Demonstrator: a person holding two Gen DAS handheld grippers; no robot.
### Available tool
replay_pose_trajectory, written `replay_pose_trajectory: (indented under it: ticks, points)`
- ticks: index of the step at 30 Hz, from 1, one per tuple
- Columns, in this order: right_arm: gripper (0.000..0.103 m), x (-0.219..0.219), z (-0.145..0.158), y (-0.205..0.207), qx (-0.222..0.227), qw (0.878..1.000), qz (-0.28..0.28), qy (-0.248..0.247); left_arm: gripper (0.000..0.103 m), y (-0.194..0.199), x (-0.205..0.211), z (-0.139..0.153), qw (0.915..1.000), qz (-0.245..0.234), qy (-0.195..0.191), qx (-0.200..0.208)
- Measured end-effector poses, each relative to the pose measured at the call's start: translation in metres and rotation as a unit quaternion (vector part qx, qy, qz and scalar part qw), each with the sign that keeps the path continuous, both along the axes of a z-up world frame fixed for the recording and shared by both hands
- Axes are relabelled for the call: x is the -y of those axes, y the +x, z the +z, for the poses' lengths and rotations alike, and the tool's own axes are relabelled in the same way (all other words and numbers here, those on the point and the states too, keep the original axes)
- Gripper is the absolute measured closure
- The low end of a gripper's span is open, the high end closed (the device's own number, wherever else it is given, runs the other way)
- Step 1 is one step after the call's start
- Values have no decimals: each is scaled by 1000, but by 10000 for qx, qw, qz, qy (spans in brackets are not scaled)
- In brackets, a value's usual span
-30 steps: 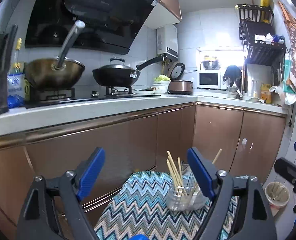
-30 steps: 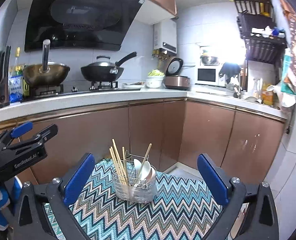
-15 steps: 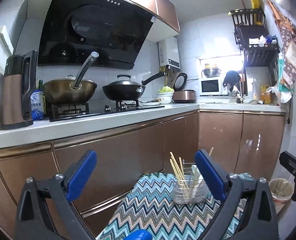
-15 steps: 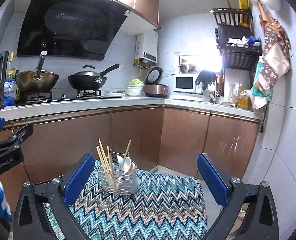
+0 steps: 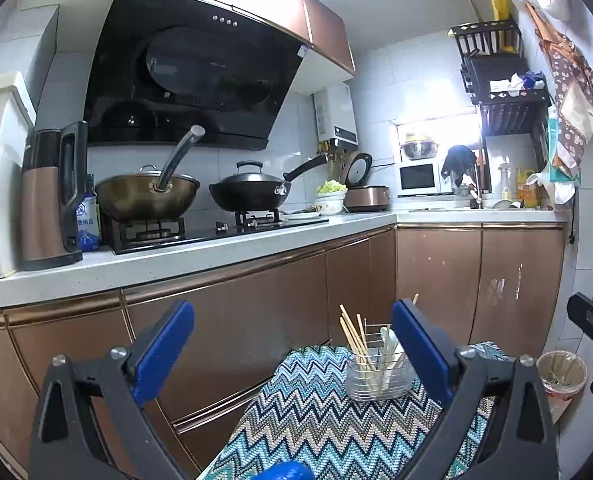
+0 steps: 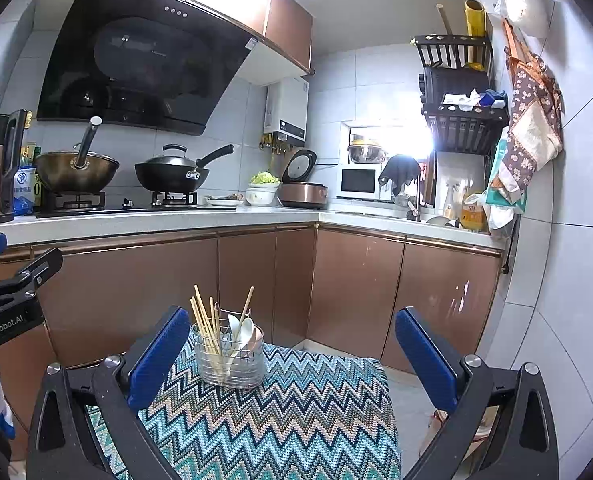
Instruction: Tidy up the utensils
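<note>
Utensil holder (image 6: 229,360): a wire basket standing upright on the zigzag cloth (image 6: 280,424), toward the cloth's far left part. It holds wooden chopsticks (image 6: 205,320) leaning left and pale spoons (image 6: 243,330) to their right; one further stick leans right.

Left tongs (image 5: 292,344): released, blue pads wide apart, nothing between them. In the left wrist view the right-hand pad overlaps the holder's right edge; contact cannot be confirmed.

Right tongs (image 6: 292,348): released, wide apart, empty. The holder sits ahead of them, just beside the left-hand pad, seemingly apart.

Surroundings: copper-fronted cabinets (image 6: 352,292) directly behind the cloth. On the counter (image 6: 144,222) above: a brass wok (image 6: 76,170) and a lidded black pan (image 6: 172,174) on the hob, a bowl of greens (image 6: 263,188), rice cooker (image 6: 302,192), microwave (image 6: 358,182). A lined bin (image 5: 560,372) stands on the floor right of the cloth. Nothing lies between either tongs and the holder.
</note>
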State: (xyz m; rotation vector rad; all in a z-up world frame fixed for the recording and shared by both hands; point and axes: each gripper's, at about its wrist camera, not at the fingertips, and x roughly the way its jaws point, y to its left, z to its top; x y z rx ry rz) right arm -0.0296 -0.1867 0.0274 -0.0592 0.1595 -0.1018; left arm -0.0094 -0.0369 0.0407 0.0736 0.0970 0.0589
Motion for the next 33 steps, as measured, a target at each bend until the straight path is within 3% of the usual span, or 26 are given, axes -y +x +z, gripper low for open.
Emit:
replay_pose_trajectory:
  ticks: [18, 33]
  points:
    - [0, -2, 6, -25, 114, 9999, -24, -22, 1, -44, 6, 10, 9987, -64, 233, 455]
    - [0, -8, 11, -32, 105, 9998, 63, -132, 0, -53, -6, 10, 9993, -88, 124, 328]
